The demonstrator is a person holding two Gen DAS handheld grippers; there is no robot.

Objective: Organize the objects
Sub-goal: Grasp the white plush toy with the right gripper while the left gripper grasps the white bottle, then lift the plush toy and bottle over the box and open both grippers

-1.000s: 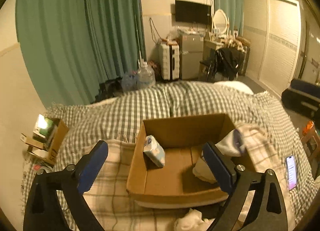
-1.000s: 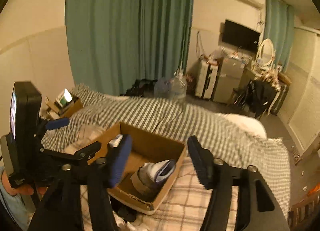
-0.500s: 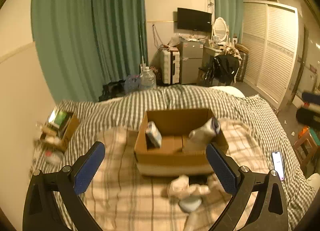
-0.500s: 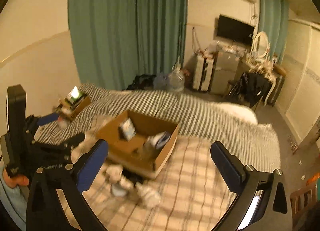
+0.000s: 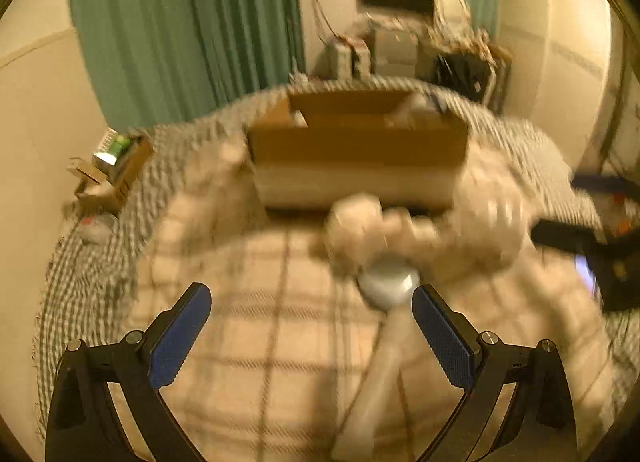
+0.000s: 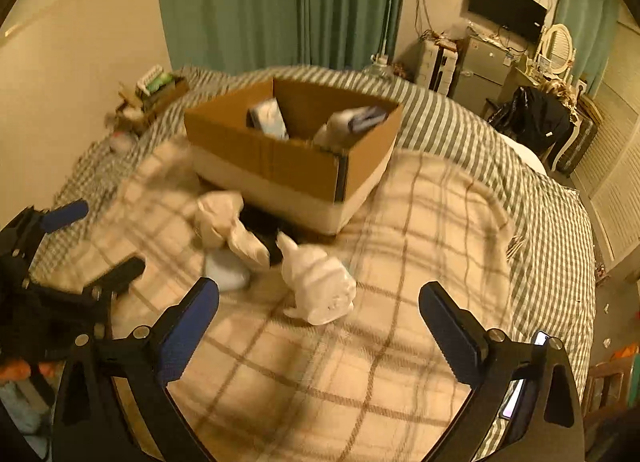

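Left wrist view (badly motion-blurred): the left gripper (image 5: pixel 306 332) has its 2 blue-padded fingers (image 5: pixel 178 336) spread wide and grasping nothing. Just inside the right finger, at about 1 o'clock from the gap, lies a pale grey rounded object (image 5: pixel 387 285), too blurred to name, with a long pale tube-like thing (image 5: pixel 376 378) running from it toward 6 o'clock. Beyond them at 12 o'clock sit crumpled white bags (image 5: pixel 404 229), and behind those the cardboard box (image 5: pixel 356 153) on the plaid blanket (image 5: pixel 256 342). The other tool shows as a dark blur at 3 o'clock.

Right wrist view (sharper): the right gripper (image 6: pixel 318 328) is also released, its fingers wide apart with nothing between them. A white plastic bag (image 6: pixel 316 282) lies on the blanket almost dead ahead at 12 o'clock, close to the gap and roughly centred in it; its long axis runs away from the fingers, tilted slightly toward 11 o'clock. A second crumpled bag (image 6: pixel 228 221) and the grey object (image 6: pixel 226 272) lie at 11 o'clock, nearer the left gripper (image 6: pixel 92 246), seen at 9 o'clock. The box (image 6: pixel 288 161) already holds a tissue pack (image 6: pixel 268 117) and a shoe (image 6: pixel 348 123). A phone (image 6: pixel 540 340) lies at 4 o'clock.

My judgement: the right gripper is better placed for the white bag, the left for the grey object; each needs a short advance before pinching.
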